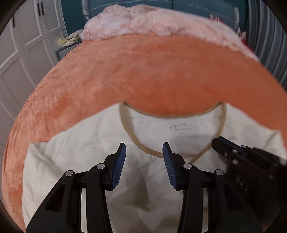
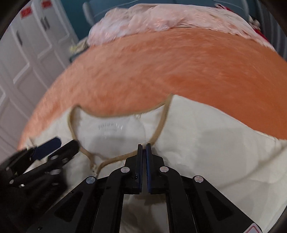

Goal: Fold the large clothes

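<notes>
Both tongs hang over the near part of a cream cotton T-shirt with a tan-trimmed neckline (image 1: 100, 157), which lies spread on an orange plush blanket (image 1: 143, 71) covering a bed. The left tongs (image 1: 144, 152) stand spread, their blue ribbed pads (image 1: 119, 164) apart with nothing pinched between them; they sit just left of the bottom of the neckline, above the shirt's chest. The right tongs (image 2: 144, 148) are pressed together, the two pads nearly touching; their tips are right at the near-right edge of the tan trim (image 2: 161, 123), but whether a fold of cloth is caught between them cannot be told from here. In the left wrist view the right tongs show at the right edge, dark and blurred, over the shirt's right shoulder.

The shirt's collar opening faces the far side, with a faint printed label (image 1: 182, 127) inside the back of the neck. A small button placket (image 2: 95, 167) shows at the bottom of the neckline. Creases run down the shirt's front.

At the far edge of the bed lies a pale pink fuzzy blanket (image 1: 161, 23), bunched up. Beyond it is a teal headboard (image 1: 197, 7). White panelled wardrobe doors (image 1: 23, 53) stand at the far left.
</notes>
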A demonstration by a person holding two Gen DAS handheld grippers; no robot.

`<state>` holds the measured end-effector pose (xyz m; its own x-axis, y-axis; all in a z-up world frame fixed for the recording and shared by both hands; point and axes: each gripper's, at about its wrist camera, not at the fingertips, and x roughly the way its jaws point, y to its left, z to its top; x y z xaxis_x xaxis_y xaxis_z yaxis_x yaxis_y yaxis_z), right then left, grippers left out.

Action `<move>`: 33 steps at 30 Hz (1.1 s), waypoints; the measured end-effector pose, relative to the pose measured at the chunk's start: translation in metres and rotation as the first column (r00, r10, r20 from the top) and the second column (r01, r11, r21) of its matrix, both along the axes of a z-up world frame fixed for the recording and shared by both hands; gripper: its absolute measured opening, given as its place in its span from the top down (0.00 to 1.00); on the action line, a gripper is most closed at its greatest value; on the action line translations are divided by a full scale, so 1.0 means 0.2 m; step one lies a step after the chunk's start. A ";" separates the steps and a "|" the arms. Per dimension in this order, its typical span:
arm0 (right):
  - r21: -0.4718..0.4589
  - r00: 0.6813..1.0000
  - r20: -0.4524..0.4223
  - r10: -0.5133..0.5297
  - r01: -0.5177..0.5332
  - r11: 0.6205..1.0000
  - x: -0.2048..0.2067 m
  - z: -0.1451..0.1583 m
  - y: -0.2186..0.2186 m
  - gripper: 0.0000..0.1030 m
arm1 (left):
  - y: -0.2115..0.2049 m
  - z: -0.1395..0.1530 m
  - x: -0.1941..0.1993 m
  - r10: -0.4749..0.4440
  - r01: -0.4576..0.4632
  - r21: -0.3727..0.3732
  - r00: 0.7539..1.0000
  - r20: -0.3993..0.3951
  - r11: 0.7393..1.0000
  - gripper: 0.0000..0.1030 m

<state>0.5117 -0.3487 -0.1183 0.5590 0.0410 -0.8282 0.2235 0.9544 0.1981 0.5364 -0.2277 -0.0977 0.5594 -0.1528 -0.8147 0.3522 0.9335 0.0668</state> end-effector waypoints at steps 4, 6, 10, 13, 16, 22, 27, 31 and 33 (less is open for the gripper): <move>-0.035 1.000 0.007 -0.009 0.009 0.999 -0.01 -0.04 0.00 1.00 | 0.00 -0.12 0.04 0.029 -0.029 0.011 1.000 -0.013 1.000 0.59; -0.010 0.999 0.021 -0.025 0.025 1.000 -0.02 -0.05 -0.02 1.00 | 0.01 -0.13 0.04 0.033 -0.033 -0.003 0.999 0.015 0.999 0.59; 0.012 0.994 0.048 -0.097 0.096 0.995 -0.06 -0.06 -0.08 1.00 | 0.04 -0.15 0.04 0.045 -0.044 -0.042 0.998 0.032 0.998 0.58; 0.007 0.985 0.065 -0.161 0.161 0.987 -0.10 -0.06 -0.11 1.00 | 0.07 -0.16 0.04 0.061 -0.058 -0.087 0.998 0.031 0.994 0.58; 0.000 0.967 0.107 -0.232 0.233 0.973 -0.15 -0.04 -0.14 1.00 | 0.09 -0.16 0.03 0.079 -0.074 -0.108 0.996 0.040 0.991 0.58; 0.074 0.777 0.391 -0.494 0.509 0.858 -0.65 0.25 -0.26 0.82 | 0.45 0.05 -0.16 0.318 -0.266 -0.311 0.939 0.132 0.913 0.44; -0.051 0.850 0.455 -0.266 0.323 0.945 -1.25 0.49 -0.15 0.70 | 0.90 0.28 -0.56 0.335 -0.250 -0.375 0.925 0.181 0.892 0.13; -0.060 0.850 0.486 -0.205 0.266 0.962 -1.78 0.59 -0.05 0.43 | 1.23 0.36 -0.96 0.327 -0.259 -0.325 0.929 0.175 0.909 0.08; -0.062 0.854 0.487 -0.186 0.247 0.967 -2.00 0.63 0.02 0.38 | 1.37 0.37 -1.13 0.336 -0.278 -0.297 0.927 0.167 0.914 0.08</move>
